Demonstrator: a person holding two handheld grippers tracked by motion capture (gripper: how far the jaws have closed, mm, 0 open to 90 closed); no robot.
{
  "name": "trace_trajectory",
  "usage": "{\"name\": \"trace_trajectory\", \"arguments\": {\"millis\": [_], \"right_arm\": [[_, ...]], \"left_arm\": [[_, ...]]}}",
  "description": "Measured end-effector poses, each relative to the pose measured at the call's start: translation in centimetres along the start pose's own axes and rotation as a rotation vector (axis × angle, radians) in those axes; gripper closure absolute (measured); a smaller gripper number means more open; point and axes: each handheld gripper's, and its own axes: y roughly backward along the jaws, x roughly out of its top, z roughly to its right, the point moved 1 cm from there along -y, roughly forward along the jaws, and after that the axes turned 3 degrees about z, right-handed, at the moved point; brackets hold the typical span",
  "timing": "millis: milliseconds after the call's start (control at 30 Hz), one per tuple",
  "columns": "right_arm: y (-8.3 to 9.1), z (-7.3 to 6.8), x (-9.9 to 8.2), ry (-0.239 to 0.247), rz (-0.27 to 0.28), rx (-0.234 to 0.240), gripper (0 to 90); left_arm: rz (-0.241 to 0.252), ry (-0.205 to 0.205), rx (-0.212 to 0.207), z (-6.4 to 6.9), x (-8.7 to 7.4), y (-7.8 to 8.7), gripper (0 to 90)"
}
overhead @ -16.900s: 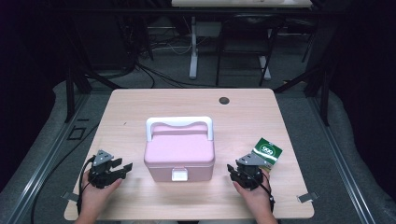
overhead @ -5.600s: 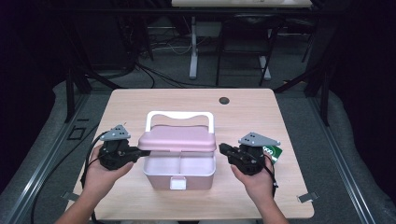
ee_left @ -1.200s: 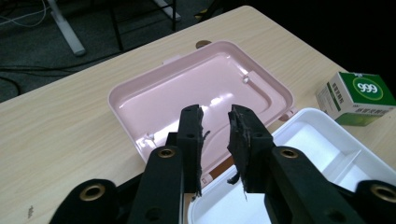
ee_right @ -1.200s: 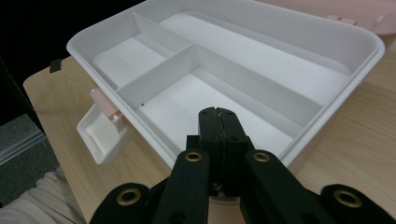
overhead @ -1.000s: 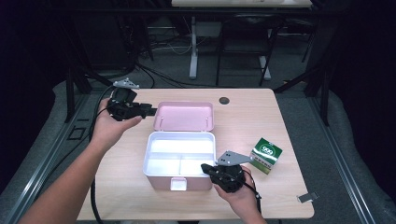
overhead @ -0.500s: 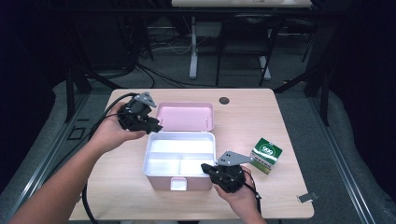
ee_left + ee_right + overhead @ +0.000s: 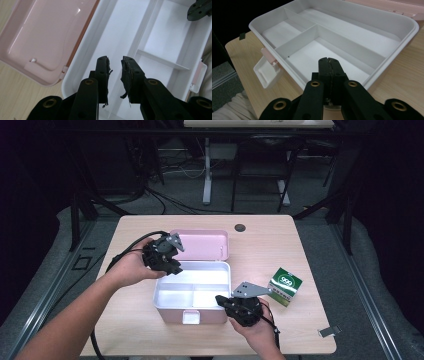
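Note:
The pink box (image 7: 192, 312) stands open in the middle of the table. Its lid (image 7: 200, 245) lies flipped back flat behind it, inside up. The white tray (image 7: 352, 37) inside is split into compartments with nothing in them. My left gripper (image 7: 172, 266) hovers over the box's back left corner; in the left gripper view its jaws (image 7: 115, 62) have just been closing, a narrow gap remains and nothing is between them. My right gripper (image 7: 221, 299) is shut at the box's front right corner, its tips (image 7: 328, 60) over the rim.
A small green carton (image 7: 285, 285) sits on the table right of the box. A dark round disc (image 7: 240, 227) lies near the far edge. A small metal clip (image 7: 327, 331) is at the front right. The box's latch (image 7: 265, 71) hangs open off its front.
The left hand has come from the table's back left down and right to the box's back left corner, its jaws narrowing. The right gripper and the box have stayed still.

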Motion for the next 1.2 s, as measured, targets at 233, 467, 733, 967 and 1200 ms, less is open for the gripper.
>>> {"name": "trace_trajectory", "arguments": {"millis": [233, 467, 733, 967, 1200], "right_arm": [[0.0, 0.0, 0.0, -0.002, 0.001, 0.004, 89.8], [0.0, 0.0, 0.0, -0.003, 0.001, 0.003, 89.8], [0.0, 0.0, 0.0, -0.005, 0.001, 0.006, 89.8], [0.0, 0.1, 0.0, -0.006, 0.002, 0.007, 89.8], [0.0, 0.1, 0.0, -0.007, 0.004, 0.009, 89.8]], "left_arm": [[-0.04, -0.045, -0.024, 0.7, 0.5, -1.2, 75.3], [-0.088, -0.094, -0.04, 1.1, 0.9, -2.0, 75.5], [-0.161, -0.147, -0.042, 1.8, 1.6, -3.2, 78.9], [-0.19, -0.174, -0.057, 2.3, 2.0, -4.0, 80.5], [-0.245, -0.216, -0.046, 2.7, 2.2, -5.2, 82.5]]}}
